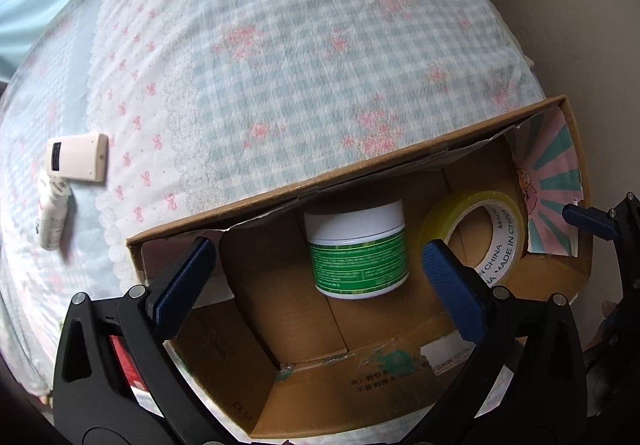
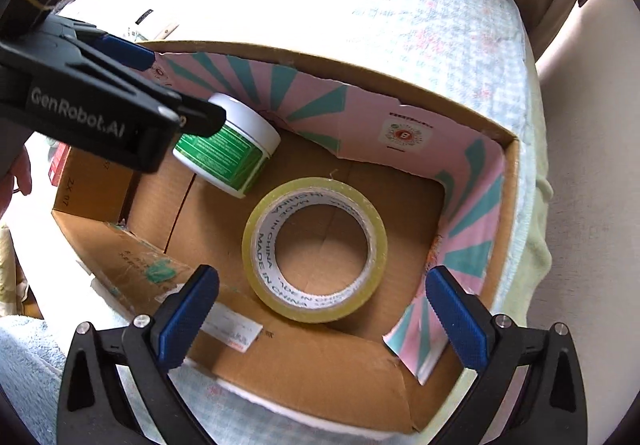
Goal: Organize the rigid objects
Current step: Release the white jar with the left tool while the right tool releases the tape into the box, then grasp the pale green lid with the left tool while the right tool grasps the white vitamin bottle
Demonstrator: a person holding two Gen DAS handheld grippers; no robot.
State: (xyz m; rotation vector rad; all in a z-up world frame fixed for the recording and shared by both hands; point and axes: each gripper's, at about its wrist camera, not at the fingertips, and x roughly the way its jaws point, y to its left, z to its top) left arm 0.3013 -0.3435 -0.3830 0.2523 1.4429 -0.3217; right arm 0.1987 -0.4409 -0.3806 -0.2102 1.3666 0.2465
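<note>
Left gripper (image 1: 320, 277) spread wide over the cardboard box (image 1: 360, 173), nothing between its blue pads. Right gripper (image 2: 320, 305) likewise wide and empty above the same box. Inside, on the box floor: green-labelled white jar (image 2: 230, 143) on its side near the far wall, yellowish tape roll (image 2: 316, 249) lying flat just beside it. Out on the checked bedspread (image 1: 280, 65), well apart from the box: white remote (image 1: 78, 155) and small white bottle (image 1: 52, 217), touching.

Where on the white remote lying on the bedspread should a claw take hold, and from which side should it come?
Grip the white remote across its two long edges, coming from straight above: it lies flat on the bedspread, so only those edges offer opposing faces.
</note>
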